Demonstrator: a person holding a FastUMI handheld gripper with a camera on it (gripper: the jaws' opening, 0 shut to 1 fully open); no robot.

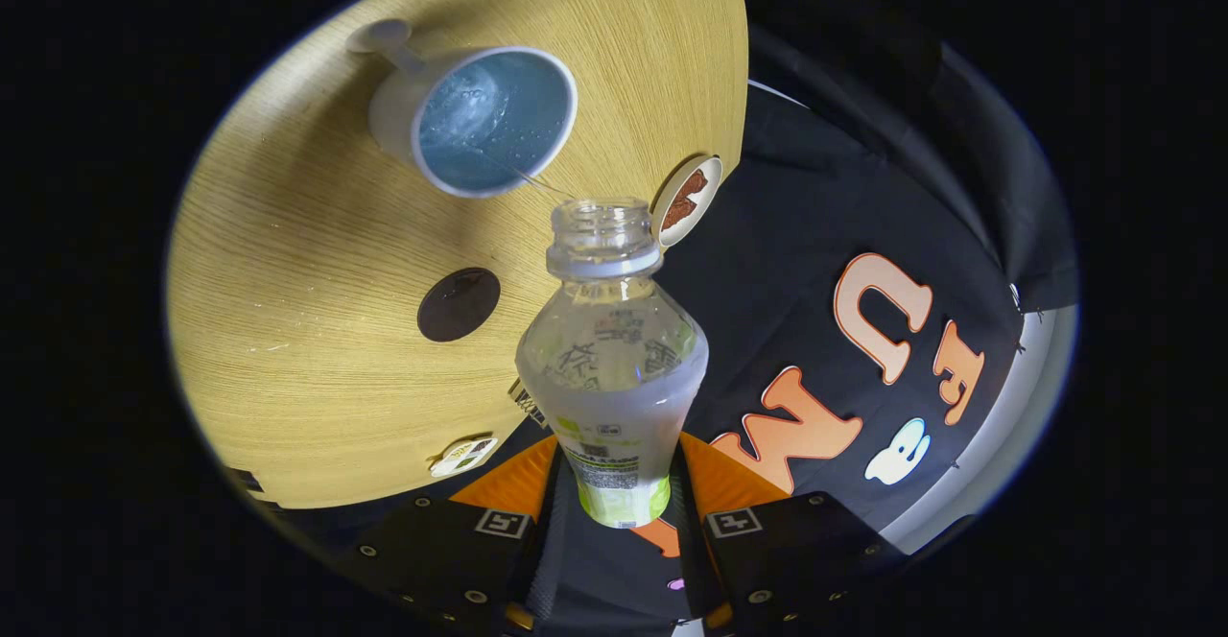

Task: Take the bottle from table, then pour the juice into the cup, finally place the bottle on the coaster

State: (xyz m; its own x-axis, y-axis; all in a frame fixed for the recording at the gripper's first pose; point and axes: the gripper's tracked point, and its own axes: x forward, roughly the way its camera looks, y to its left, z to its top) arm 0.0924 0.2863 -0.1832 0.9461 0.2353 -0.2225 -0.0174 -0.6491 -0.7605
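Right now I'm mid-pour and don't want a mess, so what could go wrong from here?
1. The thin stream from the uncapped bottle enters the white cup close to its near rim, so a small wobble could spill onto the wooden table.
2. The gripper jaws hold only the bottle's base; tilted, it might slip.

Wooden table (pixel 317 330); edge stickers (pixel 687 200).

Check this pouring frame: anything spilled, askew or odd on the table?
No spill visible. The bottle, uncapped and clamped between the fingers, tilts toward the cup, which already holds liquid. The dark coaster lies flat and bare.
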